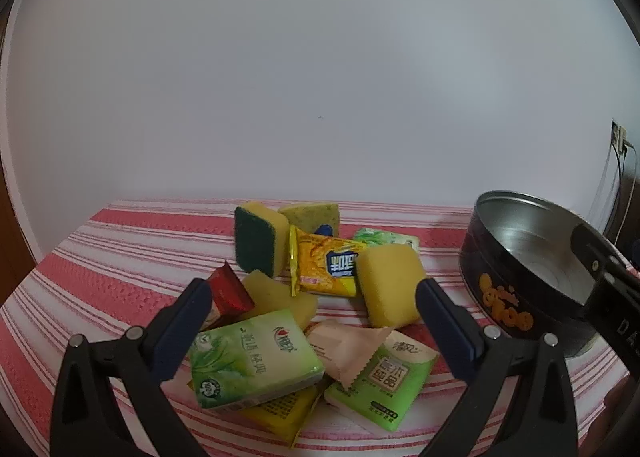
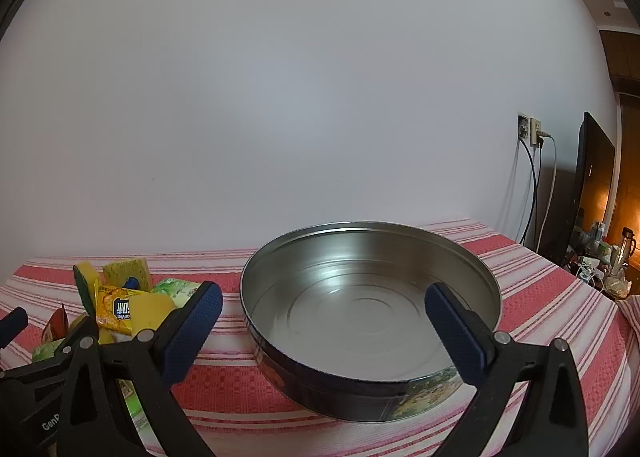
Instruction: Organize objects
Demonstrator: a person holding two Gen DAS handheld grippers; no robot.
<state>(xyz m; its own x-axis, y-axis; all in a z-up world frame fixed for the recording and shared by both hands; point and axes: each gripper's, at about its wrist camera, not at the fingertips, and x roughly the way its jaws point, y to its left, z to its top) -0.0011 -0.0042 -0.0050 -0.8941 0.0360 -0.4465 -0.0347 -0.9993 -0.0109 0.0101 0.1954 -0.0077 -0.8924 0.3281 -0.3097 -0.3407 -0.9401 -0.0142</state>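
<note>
Grippers held wide open over striped cloth.
Left gripper point(image 1: 314, 331) is aimed at piled packets and sponges; right gripper point(image 2: 324, 331) frames the round tin point(image 2: 370, 257), centre frame, nothing gripped.

Black tongs point(image 1: 312, 327), blue ribbed pads point(image 2: 192, 331), silver screws.

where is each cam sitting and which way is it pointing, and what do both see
Left wrist view: sits on the left gripper, looking forward and slightly down over its open jaws at the pile of sponges and packets on the striped cloth; part of the right gripper shows at the right edge.
Right wrist view: sits on the right gripper, facing the empty round tin and white wall; its open jaws frame the tin, and the left gripper shows at the lower left.
Shared: the pile, tin, cloth and wall.
</note>
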